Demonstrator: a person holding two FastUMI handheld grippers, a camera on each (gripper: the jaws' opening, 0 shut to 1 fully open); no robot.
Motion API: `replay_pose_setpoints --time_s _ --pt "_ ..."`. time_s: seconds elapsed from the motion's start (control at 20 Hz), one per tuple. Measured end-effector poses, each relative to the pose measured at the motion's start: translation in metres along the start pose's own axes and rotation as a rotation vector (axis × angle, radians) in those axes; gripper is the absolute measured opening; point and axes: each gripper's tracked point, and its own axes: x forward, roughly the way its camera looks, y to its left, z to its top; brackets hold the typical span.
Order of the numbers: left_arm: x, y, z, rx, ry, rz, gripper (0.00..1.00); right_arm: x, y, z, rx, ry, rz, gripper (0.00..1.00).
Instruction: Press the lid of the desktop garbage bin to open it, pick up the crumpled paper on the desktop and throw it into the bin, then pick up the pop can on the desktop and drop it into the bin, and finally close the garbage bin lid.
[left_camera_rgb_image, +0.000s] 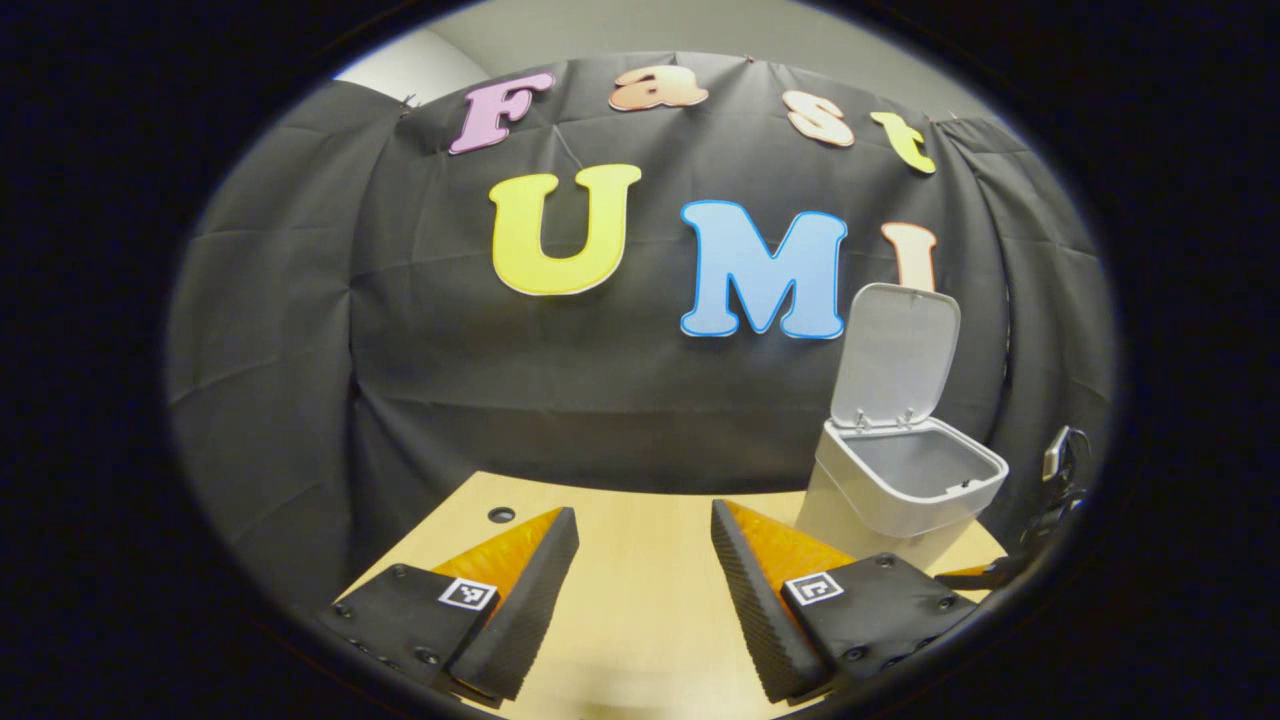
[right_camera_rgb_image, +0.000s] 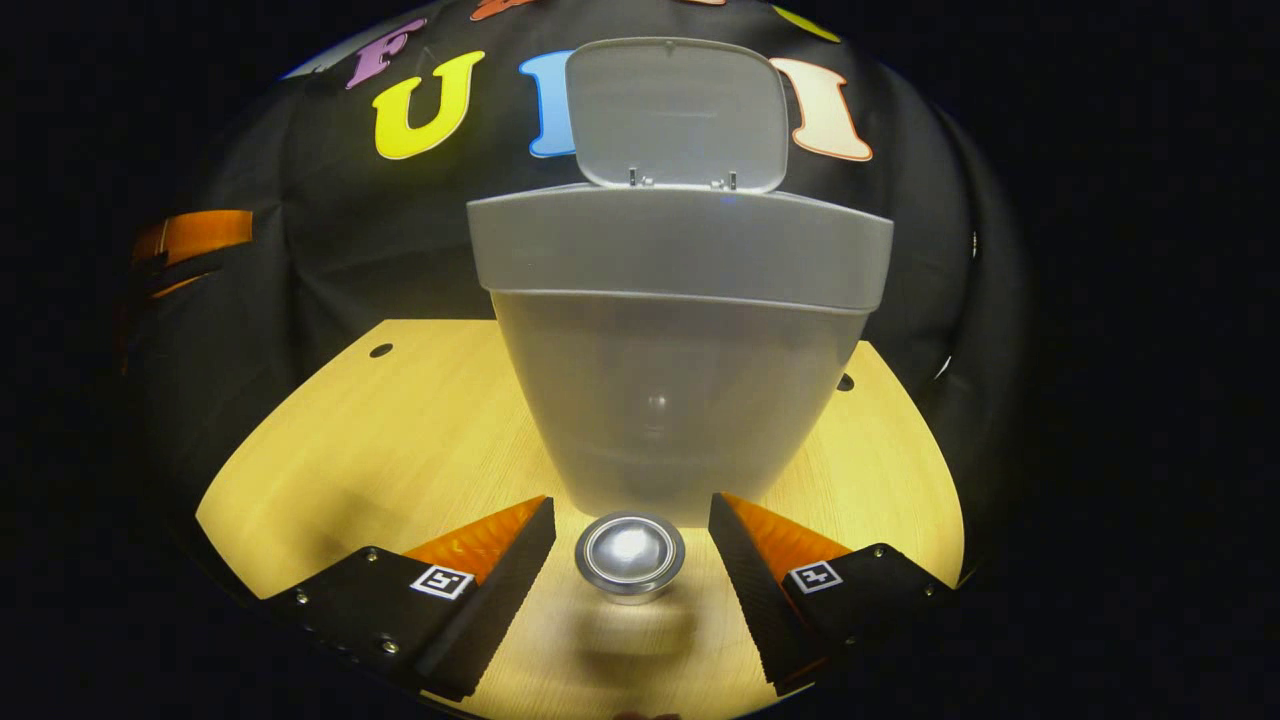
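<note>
The can (right_camera_rgb_image: 630, 555) lay on the desk (right_camera_rgb_image: 400, 440) between the right gripper's (right_camera_rgb_image: 632, 560) wide fingers, before the open bin (right_camera_rgb_image: 680, 330); light, thin-walled, slippery, best gripped mid-body. Left gripper (left_camera_rgb_image: 645, 590) wide, empty

1. I see the garbage bin (right_camera_rgb_image: 680, 400) in pale grey, its raised lid (right_camera_rgb_image: 678, 115) the same grey.
2. Before the bin, the pop can (right_camera_rgb_image: 630, 555) shows a shiny silver end.
3. Under the bin, the desktop (right_camera_rgb_image: 400, 440) is light yellowish wood grain.
4. Beside the bin, each gripper carries a black-and-white square marker (right_camera_rgb_image: 815, 577).
</note>
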Motion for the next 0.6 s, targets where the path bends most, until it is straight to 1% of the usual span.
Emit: replay_pose_setpoints --time_s 0.6 --pt "-0.003 0.018 -0.003 0.0 0.01 0.024 0.9 0.023 -0.004 -0.027 -0.016 0.1 -0.02 0.99"
